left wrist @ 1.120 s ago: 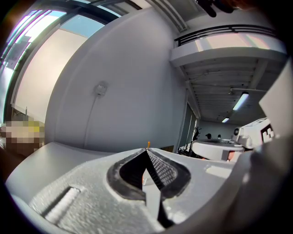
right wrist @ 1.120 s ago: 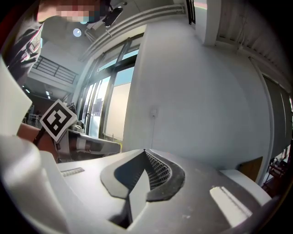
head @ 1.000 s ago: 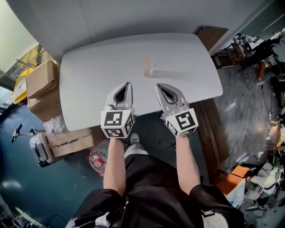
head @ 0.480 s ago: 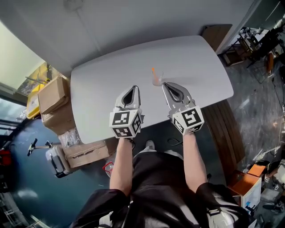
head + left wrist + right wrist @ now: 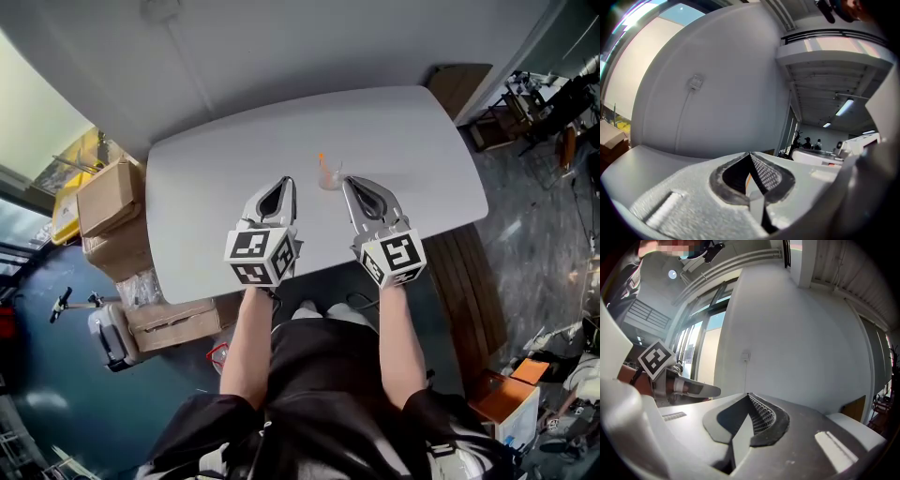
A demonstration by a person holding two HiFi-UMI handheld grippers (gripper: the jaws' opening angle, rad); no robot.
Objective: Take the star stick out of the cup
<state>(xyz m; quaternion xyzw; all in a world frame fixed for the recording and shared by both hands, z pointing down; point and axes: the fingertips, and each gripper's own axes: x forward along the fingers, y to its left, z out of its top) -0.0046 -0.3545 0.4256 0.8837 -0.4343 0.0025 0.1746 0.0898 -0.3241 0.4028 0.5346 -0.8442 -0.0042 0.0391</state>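
Observation:
A small clear cup (image 5: 331, 178) stands on the white table (image 5: 206, 187), a little beyond its middle. The orange star stick (image 5: 322, 161) stands in the cup, leaning left. My left gripper (image 5: 284, 182) hovers to the cup's left, jaws shut and empty. My right gripper (image 5: 346, 181) is shut too, its tip just right of the cup and very close to it; I cannot tell whether it touches. In the left gripper view the jaws (image 5: 750, 154) meet at the tip. In the right gripper view the jaws (image 5: 748, 394) are closed, and the left gripper (image 5: 686, 386) shows at the left.
Cardboard boxes (image 5: 106, 199) are stacked on the floor left of the table. A brown wooden panel (image 5: 459, 84) stands at the far right corner. A white wall runs behind the table. The table's near edge lies under both grippers' bodies.
Both grippers have moved forward over the table. The cup, well ahead of them a second ago, now sits level with their tips. Both stay shut.

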